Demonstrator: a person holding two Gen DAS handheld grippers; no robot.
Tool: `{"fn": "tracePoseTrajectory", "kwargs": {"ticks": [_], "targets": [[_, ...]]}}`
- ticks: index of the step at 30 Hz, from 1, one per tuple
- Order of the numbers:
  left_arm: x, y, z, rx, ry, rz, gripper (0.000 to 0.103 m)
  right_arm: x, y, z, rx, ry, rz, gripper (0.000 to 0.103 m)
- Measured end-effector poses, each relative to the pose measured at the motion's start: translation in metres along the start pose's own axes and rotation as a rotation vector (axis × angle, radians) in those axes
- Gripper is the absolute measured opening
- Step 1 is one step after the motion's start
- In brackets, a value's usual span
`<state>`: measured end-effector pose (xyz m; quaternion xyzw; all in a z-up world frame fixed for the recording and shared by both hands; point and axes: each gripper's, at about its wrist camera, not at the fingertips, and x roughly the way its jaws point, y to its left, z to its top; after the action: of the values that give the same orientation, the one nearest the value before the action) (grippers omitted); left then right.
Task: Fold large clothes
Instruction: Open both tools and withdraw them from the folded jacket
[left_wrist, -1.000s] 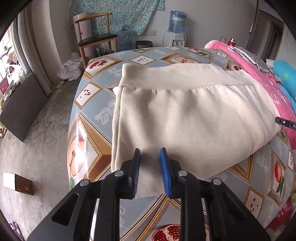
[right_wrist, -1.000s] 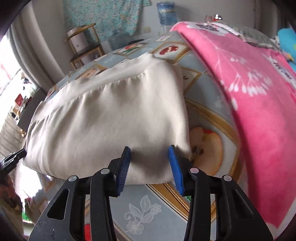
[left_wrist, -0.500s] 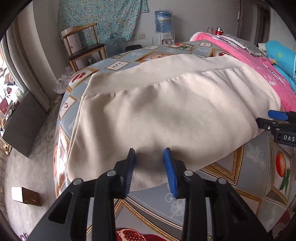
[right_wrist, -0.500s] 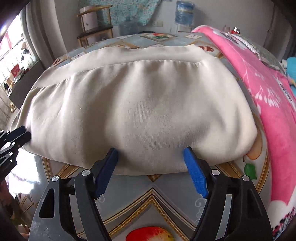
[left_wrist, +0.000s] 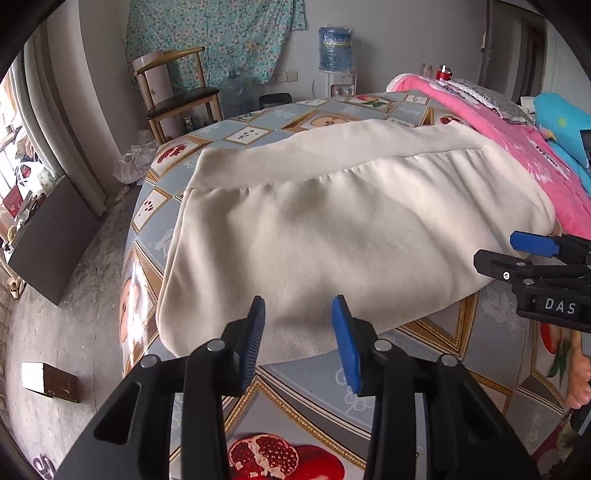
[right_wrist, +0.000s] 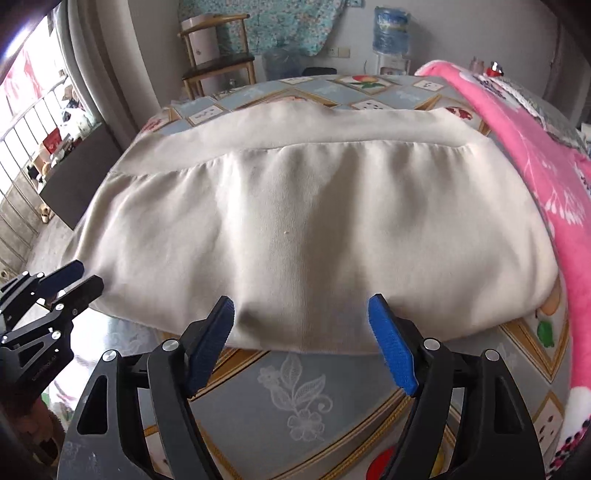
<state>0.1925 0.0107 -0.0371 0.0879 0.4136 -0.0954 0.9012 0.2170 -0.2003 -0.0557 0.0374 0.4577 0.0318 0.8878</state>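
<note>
A cream folded garment (left_wrist: 351, 221) (right_wrist: 314, 221) lies flat on the fruit-patterned table (left_wrist: 314, 391) (right_wrist: 295, 387), its wide band on the far side. My left gripper (left_wrist: 298, 314) hovers over the near hem left of the middle. Its jaws are opening, with cloth showing below the gap and the pads not pressing on it. My right gripper (right_wrist: 301, 306) stands over the near hem at the middle, jaws wide and still opening, holding nothing. Each gripper shows in the other's view: the right gripper (left_wrist: 535, 258) at the right edge, the left gripper (right_wrist: 55, 284) at the left edge.
A pink blanket (left_wrist: 517, 147) (right_wrist: 535, 129) covers the table's right side, touching the garment's right end. A wooden chair (left_wrist: 177, 96) and a water dispenser (left_wrist: 335, 48) stand beyond the table. A small box (left_wrist: 48, 380) lies on the floor at left. A hand (left_wrist: 580, 380) shows at lower right.
Both grippers' jaws have widened, the right one much more. Each slid along the near hem from a corner toward the middle. The garment has stayed flat.
</note>
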Motion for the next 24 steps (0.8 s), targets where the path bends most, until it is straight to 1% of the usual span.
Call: {"fn": "tracePoseTrajectory", "kwargs": {"ticks": [1, 2, 3, 5, 6, 9, 10, 13, 15, 16, 19, 22, 24], "targets": [[-0.009, 0.000, -0.002, 0.001, -0.020, -0.004, 0.049, -0.012, -0.001, -0.003, 0.007, -0.022, 0.013, 0.078], [-0.019, -0.001, -0.005, 0.006, -0.042, -0.004, 0.060, -0.024, -0.003, -0.006, 0.009, -0.043, 0.013, 0.083], [-0.030, -0.002, -0.009, 0.007, -0.066, 0.000, 0.064, -0.038, -0.006, -0.009, 0.011, -0.071, 0.009, 0.088], [-0.050, -0.004, -0.016, -0.004, -0.103, 0.000, 0.080, -0.062, -0.010, -0.014, 0.018, -0.119, 0.013, 0.093], [-0.059, -0.005, -0.019, -0.012, -0.120, 0.001, 0.083, -0.075, -0.013, -0.017, 0.025, -0.141, 0.011, 0.096], [-0.085, -0.005, -0.029, -0.069, -0.175, 0.020, 0.095, -0.106, -0.019, -0.025, 0.038, -0.202, -0.017, 0.096], [-0.092, -0.004, -0.031, -0.095, -0.188, 0.012, 0.098, -0.114, -0.020, -0.027, 0.046, -0.215, -0.032, 0.096], [-0.108, -0.002, -0.036, -0.161, -0.221, 0.001, 0.098, -0.136, -0.022, -0.034, 0.064, -0.265, -0.087, 0.096], [-0.114, -0.004, -0.037, -0.171, -0.224, 0.007, 0.098, -0.149, -0.020, -0.039, 0.065, -0.311, -0.152, 0.096], [-0.117, -0.006, -0.039, -0.170, -0.230, 0.007, 0.098, -0.154, -0.019, -0.042, 0.060, -0.329, -0.168, 0.096], [-0.123, -0.010, -0.039, -0.163, -0.254, 0.008, 0.098, -0.164, -0.022, -0.047, 0.062, -0.356, -0.185, 0.096], [-0.127, -0.015, -0.037, -0.153, -0.277, 0.044, 0.098, -0.167, -0.023, -0.051, 0.044, -0.372, -0.208, 0.096], [-0.125, -0.020, -0.035, -0.150, -0.275, 0.113, 0.098, -0.166, -0.022, -0.052, 0.022, -0.366, -0.243, 0.096]]}}
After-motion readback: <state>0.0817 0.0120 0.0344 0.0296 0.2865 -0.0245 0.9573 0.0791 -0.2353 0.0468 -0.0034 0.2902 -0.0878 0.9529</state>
